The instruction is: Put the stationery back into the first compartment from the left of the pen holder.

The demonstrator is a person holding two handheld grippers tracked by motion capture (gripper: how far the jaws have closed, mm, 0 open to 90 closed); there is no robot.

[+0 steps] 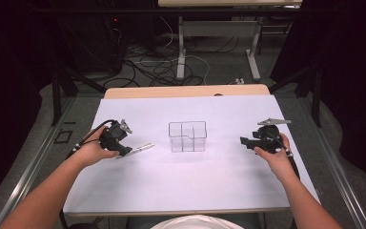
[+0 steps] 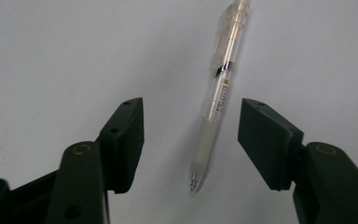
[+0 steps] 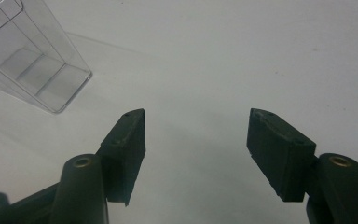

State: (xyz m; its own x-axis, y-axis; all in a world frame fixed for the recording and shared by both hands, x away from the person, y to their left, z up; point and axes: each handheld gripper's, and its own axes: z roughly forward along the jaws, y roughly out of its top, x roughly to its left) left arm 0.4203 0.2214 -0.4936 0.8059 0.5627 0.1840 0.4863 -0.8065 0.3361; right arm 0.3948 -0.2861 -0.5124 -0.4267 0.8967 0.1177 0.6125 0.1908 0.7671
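Observation:
A clear-barrelled pen lies flat on the white table cover, its tip pointing back toward my left gripper. That gripper is open, and the pen's grip section lies between the jaws without touching either pad. From above, the pen pokes out to the right of the left gripper. A clear plastic divided organiser stands at the table's middle. My right gripper hovers open to the right of it with nothing between its jaws; its own view shows the organiser at upper left.
The white cover spans the table, with a strip of wooden edge at the back. Beyond the table are desk legs and loose cables on the floor. Metal rails run along both sides.

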